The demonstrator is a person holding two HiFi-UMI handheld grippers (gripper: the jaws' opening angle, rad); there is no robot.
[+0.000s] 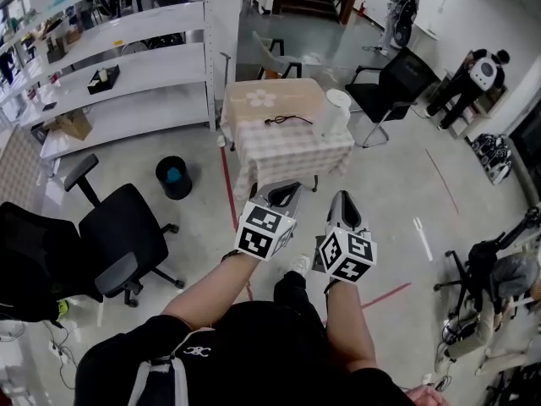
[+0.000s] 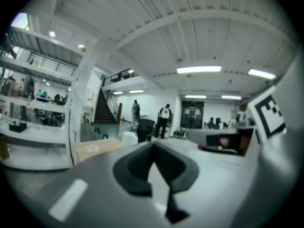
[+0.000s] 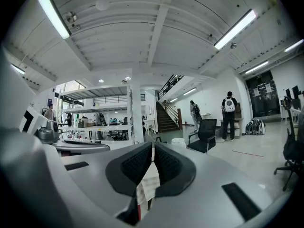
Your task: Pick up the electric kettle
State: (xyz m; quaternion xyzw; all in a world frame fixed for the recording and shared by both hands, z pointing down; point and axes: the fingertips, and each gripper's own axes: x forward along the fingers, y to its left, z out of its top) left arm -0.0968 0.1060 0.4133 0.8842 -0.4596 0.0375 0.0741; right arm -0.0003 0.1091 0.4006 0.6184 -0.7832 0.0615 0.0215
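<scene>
Electric kettle (image 1: 334, 112), white and upright, stands on the counter (image 1: 254, 155) well ahead of both claws, at the counter's right side as the claws face it. It sits almost straight ahead of the right claw (image 1: 342, 198) and off to the right of the left claw (image 1: 290, 188). Both claws are closed tight with nothing in them, held side by side over bare floor and pointing nearly level at the counter.

The step in hand looks like the approach, with the reach not yet begun. I would use the right claw, since the kettle lies closest to its line. Its jaws should part well before they arrive, because a closed tip would only push the kettle across the checked cloth.

The handle cannot be made out from here, so find it once nearer and take it there, not the round body. Come in level, at handle height.

A black cord (image 1: 287, 121) lies on the cloth ahead of the left claw, beside the kettle. I cannot tell whether it joins the kettle, so lift straight up and slowly.
</scene>
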